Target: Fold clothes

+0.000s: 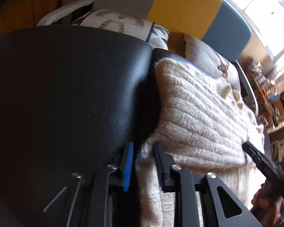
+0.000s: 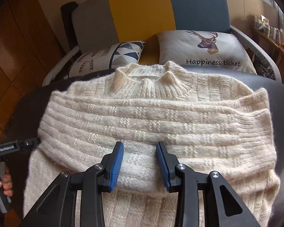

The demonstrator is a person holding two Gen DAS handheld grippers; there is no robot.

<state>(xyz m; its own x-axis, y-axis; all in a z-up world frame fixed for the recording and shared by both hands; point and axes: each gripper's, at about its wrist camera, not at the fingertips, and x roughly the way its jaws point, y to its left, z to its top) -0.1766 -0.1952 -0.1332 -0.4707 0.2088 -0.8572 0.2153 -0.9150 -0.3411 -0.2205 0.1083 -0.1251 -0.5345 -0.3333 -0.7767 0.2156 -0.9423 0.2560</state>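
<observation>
The lower part of the cream ribbed-knit sweater [image 2: 157, 117] runs off the bottom edge of the right wrist view, so its hem cannot be seen. The sleeves are folded across and largely covered. The black leather seat surface [image 1: 66, 94] lies mostly hidden beneath the knit. Small items on the wooden shelf [image 2: 274, 32] are too small to identify.

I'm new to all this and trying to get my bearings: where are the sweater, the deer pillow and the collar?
sweater [image 2: 151, 124]: right wrist view, middle of folded body.
deer pillow [image 2: 179, 47]: right wrist view, plain left part.
collar [image 2: 151, 84]: right wrist view, front ribbing.
</observation>
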